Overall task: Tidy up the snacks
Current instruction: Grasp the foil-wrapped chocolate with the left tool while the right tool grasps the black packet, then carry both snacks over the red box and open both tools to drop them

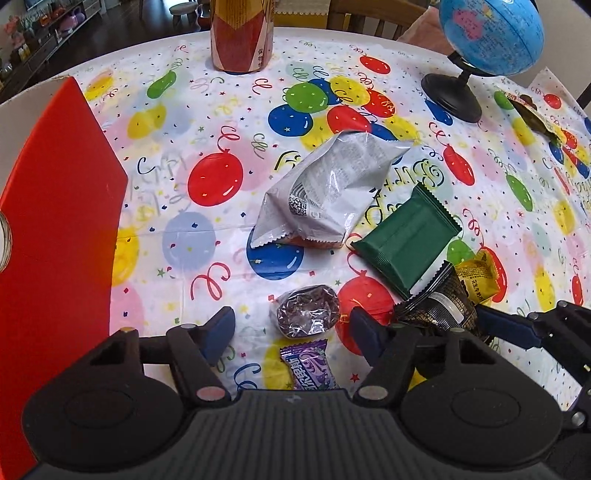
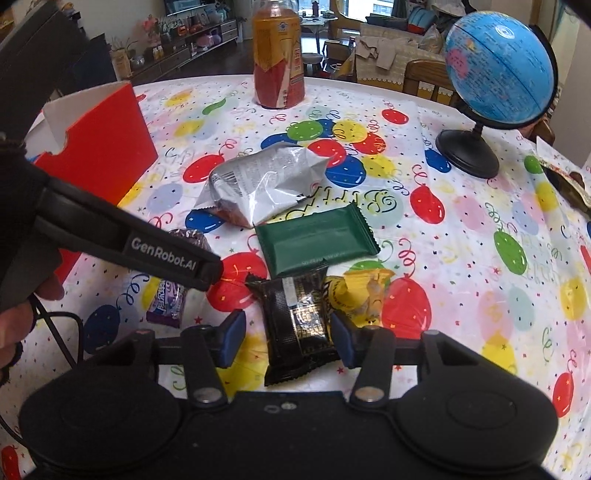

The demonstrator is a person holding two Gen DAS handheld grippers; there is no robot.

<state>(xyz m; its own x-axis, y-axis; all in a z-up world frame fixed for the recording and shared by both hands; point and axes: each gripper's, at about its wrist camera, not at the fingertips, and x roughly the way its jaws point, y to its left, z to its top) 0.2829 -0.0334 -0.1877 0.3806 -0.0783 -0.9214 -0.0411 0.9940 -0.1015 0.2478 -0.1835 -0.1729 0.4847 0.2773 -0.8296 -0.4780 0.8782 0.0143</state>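
Observation:
Snacks lie on a balloon-print tablecloth. My left gripper (image 1: pixel 291 328) is open, its fingers on either side of a small clear-wrapped dark snack (image 1: pixel 304 312); a purple candy (image 1: pixel 308 369) lies just below it. My right gripper (image 2: pixel 288 338) is open around a black packet (image 2: pixel 299 325), fingers apart from it on both sides. A silver bag (image 1: pixel 325 192), a green packet (image 1: pixel 406 236) and a yellow packet (image 1: pixel 476 280) lie beyond. The red open box (image 1: pixel 62 206) stands at the left. The same silver bag (image 2: pixel 266 181), green packet (image 2: pixel 314 240) and red box (image 2: pixel 107 147) show in the right wrist view.
A tall orange-red bottle (image 1: pixel 242 35) stands at the table's far edge. A blue globe (image 1: pixel 491 33) on a black stand sits at the far right. A dark wrapper (image 1: pixel 535 118) lies near the right edge. The left gripper's body (image 2: pixel 129 247) crosses the right view.

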